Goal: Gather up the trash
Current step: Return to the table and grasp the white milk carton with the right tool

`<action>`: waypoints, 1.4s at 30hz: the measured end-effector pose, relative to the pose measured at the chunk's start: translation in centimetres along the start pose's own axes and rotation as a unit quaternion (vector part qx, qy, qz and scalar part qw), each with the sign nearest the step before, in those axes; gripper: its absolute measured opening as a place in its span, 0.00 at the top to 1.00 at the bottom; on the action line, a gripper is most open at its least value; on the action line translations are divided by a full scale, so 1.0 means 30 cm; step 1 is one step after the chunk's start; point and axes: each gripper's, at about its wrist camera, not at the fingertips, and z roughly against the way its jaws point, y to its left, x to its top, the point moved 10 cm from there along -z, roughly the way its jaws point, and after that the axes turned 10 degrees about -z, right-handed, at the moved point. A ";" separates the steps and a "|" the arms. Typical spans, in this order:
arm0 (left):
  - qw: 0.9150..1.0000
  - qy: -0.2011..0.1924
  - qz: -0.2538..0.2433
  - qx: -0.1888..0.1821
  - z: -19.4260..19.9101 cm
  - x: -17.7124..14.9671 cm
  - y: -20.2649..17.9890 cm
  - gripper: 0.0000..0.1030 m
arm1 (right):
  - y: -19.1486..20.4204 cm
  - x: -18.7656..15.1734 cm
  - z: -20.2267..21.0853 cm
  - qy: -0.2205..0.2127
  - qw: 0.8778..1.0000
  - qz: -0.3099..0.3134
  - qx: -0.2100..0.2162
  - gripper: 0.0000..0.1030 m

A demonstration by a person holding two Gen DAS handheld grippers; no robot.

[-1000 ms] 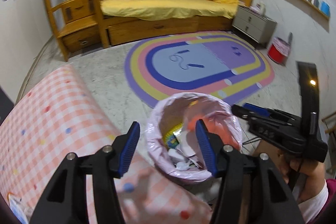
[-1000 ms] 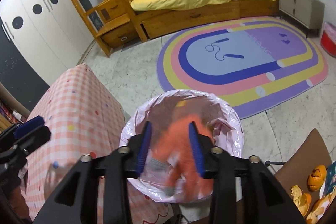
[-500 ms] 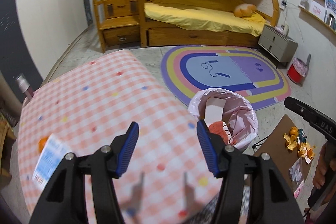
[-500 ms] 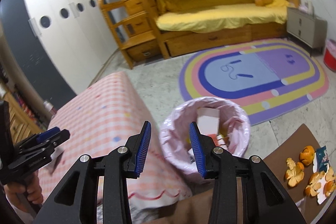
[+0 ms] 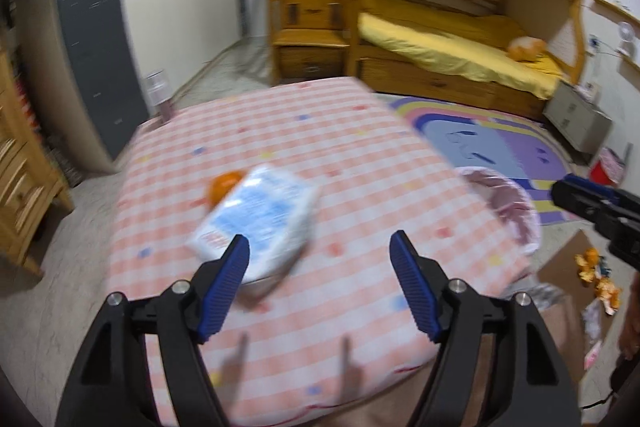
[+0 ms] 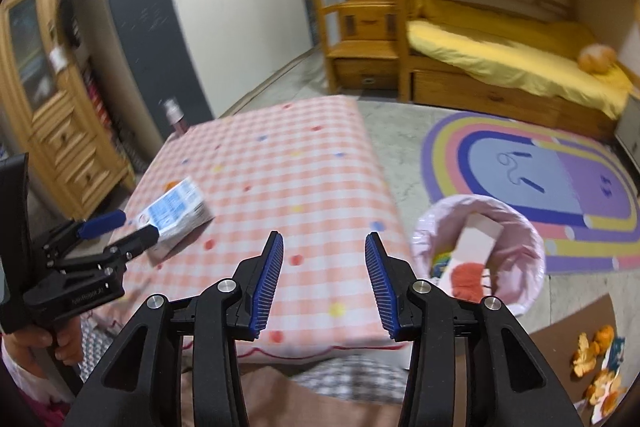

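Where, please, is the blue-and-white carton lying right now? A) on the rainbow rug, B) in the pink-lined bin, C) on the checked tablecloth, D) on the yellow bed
C: the carton lies on the checked tablecloth, just ahead of the left gripper, whose jaws are opening with nothing between them.
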 end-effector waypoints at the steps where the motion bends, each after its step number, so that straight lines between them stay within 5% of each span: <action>1: 1.000 0.006 0.006 0.008 -0.005 -0.027 0.044 0.27 | 0.020 -0.005 -0.010 0.003 1.000 0.006 0.002 0.54; 7: 0.999 0.024 0.022 0.027 -0.052 -0.108 0.181 0.14 | 0.104 -0.024 -0.055 0.016 0.999 0.032 0.002 0.49; 12: 0.999 0.024 0.032 -0.003 -0.114 -0.104 0.209 0.14 | 0.113 -0.026 -0.080 0.024 0.999 0.033 -0.008 0.49; 15: 0.999 0.029 0.033 -0.027 -0.161 -0.108 0.207 0.23 | 0.100 -0.020 -0.083 0.024 0.999 0.030 -0.012 0.49; 20: 0.997 0.031 0.020 -0.068 -0.194 -0.105 0.134 0.40 | 0.071 -0.009 -0.085 0.021 0.999 0.019 -0.017 0.49; 32: 0.989 0.011 -0.025 -0.143 -0.266 0.030 -0.167 0.42 | -0.045 0.007 -0.070 0.011 0.999 -0.016 -0.037 0.49; 36: 0.990 0.014 -0.018 -0.137 -0.248 0.038 -0.164 0.39 | -0.057 0.022 -0.071 0.006 0.999 -0.016 -0.042 0.49; 42: 0.998 0.022 -0.006 -0.052 -0.151 -0.032 0.005 0.30 | -0.009 0.038 -0.138 0.015 0.999 -0.002 -0.036 0.49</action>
